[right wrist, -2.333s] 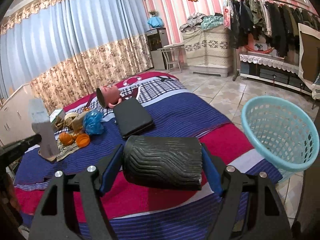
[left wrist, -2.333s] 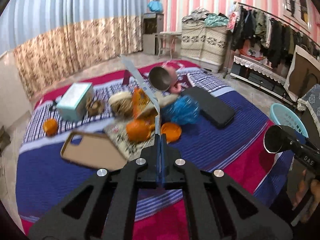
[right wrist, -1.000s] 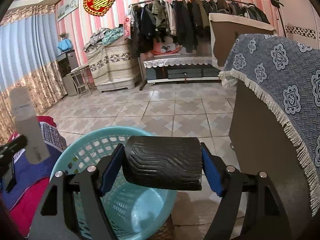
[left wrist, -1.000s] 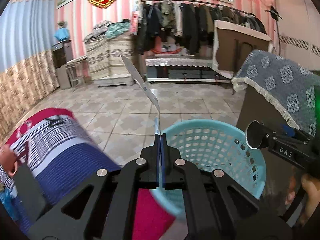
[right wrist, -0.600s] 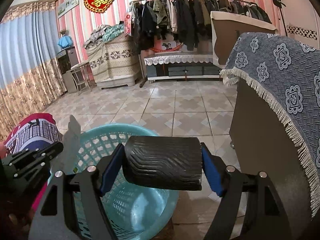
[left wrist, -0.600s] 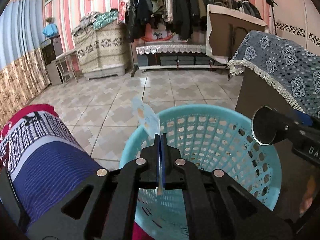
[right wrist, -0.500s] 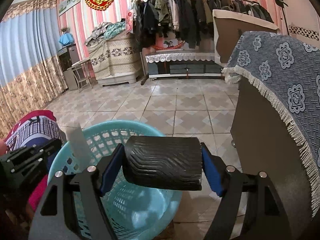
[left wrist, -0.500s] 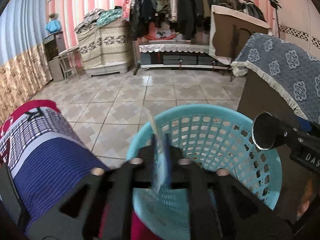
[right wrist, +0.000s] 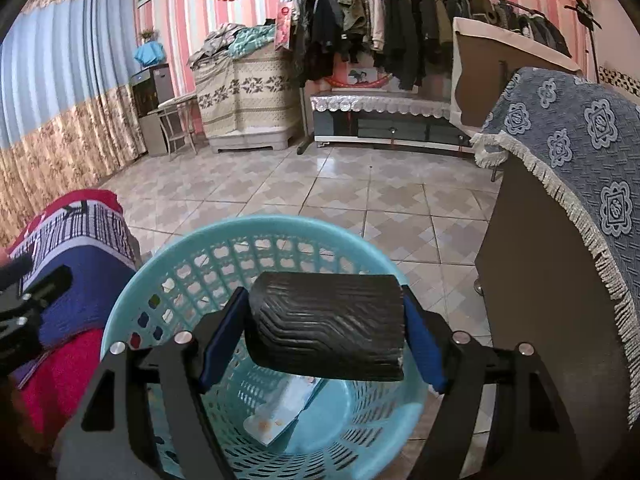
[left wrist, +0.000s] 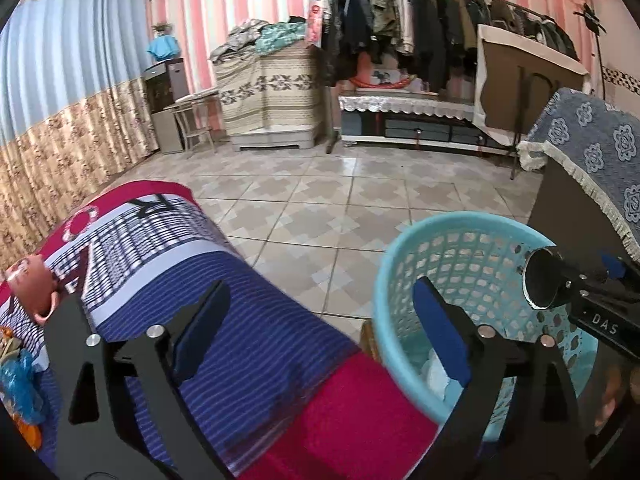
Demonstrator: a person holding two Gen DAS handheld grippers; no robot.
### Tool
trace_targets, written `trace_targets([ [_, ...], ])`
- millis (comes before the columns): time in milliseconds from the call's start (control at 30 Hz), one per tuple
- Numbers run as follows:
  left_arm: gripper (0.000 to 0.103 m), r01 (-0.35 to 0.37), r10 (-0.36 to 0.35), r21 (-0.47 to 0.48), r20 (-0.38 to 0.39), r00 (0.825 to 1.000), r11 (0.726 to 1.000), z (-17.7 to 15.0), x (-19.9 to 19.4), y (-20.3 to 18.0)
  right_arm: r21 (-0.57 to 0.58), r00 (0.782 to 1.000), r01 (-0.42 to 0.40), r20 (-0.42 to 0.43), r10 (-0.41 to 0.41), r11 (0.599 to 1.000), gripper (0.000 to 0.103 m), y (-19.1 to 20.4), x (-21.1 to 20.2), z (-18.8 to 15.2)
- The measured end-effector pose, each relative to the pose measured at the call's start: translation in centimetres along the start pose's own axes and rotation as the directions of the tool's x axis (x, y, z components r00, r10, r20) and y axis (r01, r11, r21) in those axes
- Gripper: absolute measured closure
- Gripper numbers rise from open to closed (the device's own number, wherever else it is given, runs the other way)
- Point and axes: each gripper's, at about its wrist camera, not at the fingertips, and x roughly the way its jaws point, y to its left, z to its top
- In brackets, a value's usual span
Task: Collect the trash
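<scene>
A turquoise plastic basket [left wrist: 460, 232] [right wrist: 256, 232] stands on the tiled floor beside the bed. A flat pale blue wrapper [right wrist: 286, 406] lies on its bottom. My left gripper [left wrist: 320, 328] is open and empty, over the bed edge just left of the basket. My right gripper [right wrist: 324, 332] is shut on a black ribbed roll [right wrist: 326, 330] and holds it above the basket's opening. The right gripper's tip also shows in the left wrist view [left wrist: 560, 284].
The bed with a red, blue and white striped cover [left wrist: 240, 340] lies left. On it are a pink cup [left wrist: 34, 284] and a blue crumpled bag [left wrist: 16, 384]. A cabinet with a blue patterned cloth [right wrist: 580, 160] stands right of the basket. A clothes rack [left wrist: 420, 52] lines the far wall.
My left gripper swung from the bed to the basket with the wrapper, opened and let it go. The wrapper now lies in the basket. My right gripper still holds the roll.
</scene>
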Motion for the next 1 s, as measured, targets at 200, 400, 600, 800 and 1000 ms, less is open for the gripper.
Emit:
trace_targets([
  [200, 0.007, -0.025, 0.026, -0.047, 0.015, 1.000, 0.999, -0.3, -1.1, 2.1, 0.017, 1.000, 0.001, -0.006, -0.001, 1.000, 0.027, 0.3, 0.0, -0.2],
  [400, 0.006, -0.046, 0.047, -0.065, 0.020, 0.999, 0.997, -0.6, -1.8, 2.9, 0.021, 1.000, 0.007, 0.008, -0.007, 1.000, 0.015, 0.4, -0.5, 0.1],
  [600, 0.006, -0.066, 0.068, -0.080, 0.025, 0.997, 0.995, -1.1, -3.0, 4.2, 0.006, 1.000, 0.007, 0.018, -0.007, 1.000, 0.012, 0.9, -0.9, 0.3],
  [800, 0.005, -0.076, 0.078, -0.098, 0.024, 0.997, 0.992, -2.0, -4.4, 5.8, -0.004, 0.999, 0.008, 0.047, -0.008, 1.000, 0.007, 1.9, -2.0, 0.7],
  [1000, 0.005, -0.116, 0.119, -0.085, 0.041, 0.992, 0.990, -3.0, -6.4, 6.9, -0.037, 0.997, 0.007, 0.075, -0.005, 0.999, 0.005, 3.4, -3.2, 0.7],
])
